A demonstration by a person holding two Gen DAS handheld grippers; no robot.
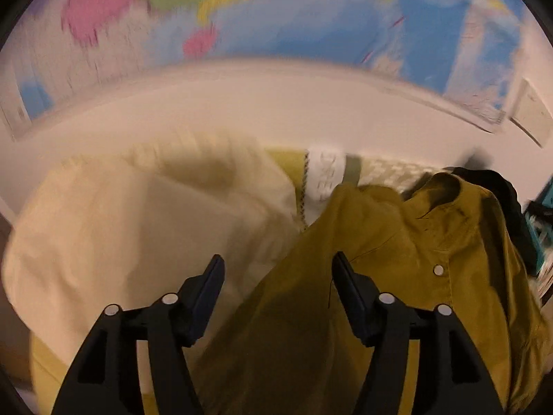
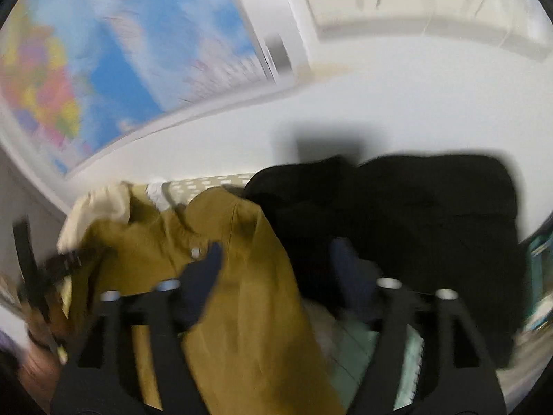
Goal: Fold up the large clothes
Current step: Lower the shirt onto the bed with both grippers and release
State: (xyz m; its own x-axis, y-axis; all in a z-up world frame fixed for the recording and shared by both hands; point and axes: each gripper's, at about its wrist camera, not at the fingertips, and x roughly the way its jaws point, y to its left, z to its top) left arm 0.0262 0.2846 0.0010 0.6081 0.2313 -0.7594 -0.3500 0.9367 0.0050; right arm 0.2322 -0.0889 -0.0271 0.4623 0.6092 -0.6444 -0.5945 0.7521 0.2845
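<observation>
A heap of clothes lies on a white table, both views smeared by motion blur. The left gripper hangs over the heap with its two dark fingers spread wide and nothing between them; below the gap a mustard shirt with a pale snap button lies rumpled, overlapping a cream garment to its left. The right gripper is likewise wide apart and holds nothing, its left finger over the mustard shirt and its right finger over a black garment that sits just beside the shirt.

Behind the shirt, a white cloth with faint lettering and a beige cloth with small white marks show at the far edge of the heap, partly covered by the garments in front. Under the right gripper a pale green cloth shows between shirt and black garment.

At the right edge of the left view a teal container stands close to the black garment; its contents cannot be made out.

A coloured world map hangs on the wall beyond the table. In the right view the other gripper's black frame shows at the left edge, beside the cream garment.
</observation>
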